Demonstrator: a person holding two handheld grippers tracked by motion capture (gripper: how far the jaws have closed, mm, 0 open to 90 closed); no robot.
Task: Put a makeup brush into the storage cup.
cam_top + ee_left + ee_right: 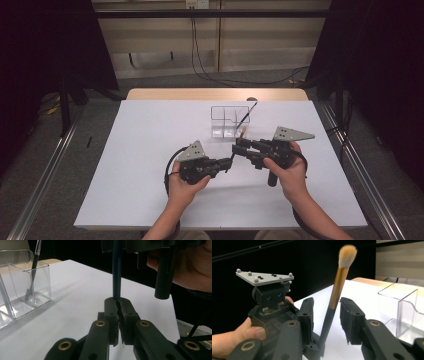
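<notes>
We hold the makeup brush [336,293] by the lower end of its dark handle in our left tool [119,305], whose jaws are clamped tight on it; the brush stands nearly upright above the white bench [150,165], its gold ferrule and pale bristles at the top. Our right tool [325,321] sits around the handle with its jaws apart, one on each side of the dark shaft and not touching it. In the high view the two tools meet nose to nose near the middle of the bench, the left tool [227,162] just beside the right tool [239,145].

Just beyond them stands a clear plastic organiser [220,112] with several compartments. A second, thinner brush [247,114] leans in its right-hand compartment, dark handle sticking up past the rim. In the left gripper view that organiser [15,290] is off to the left, well apart from the held brush [116,272], and nothing lies between the tools and it.
</notes>
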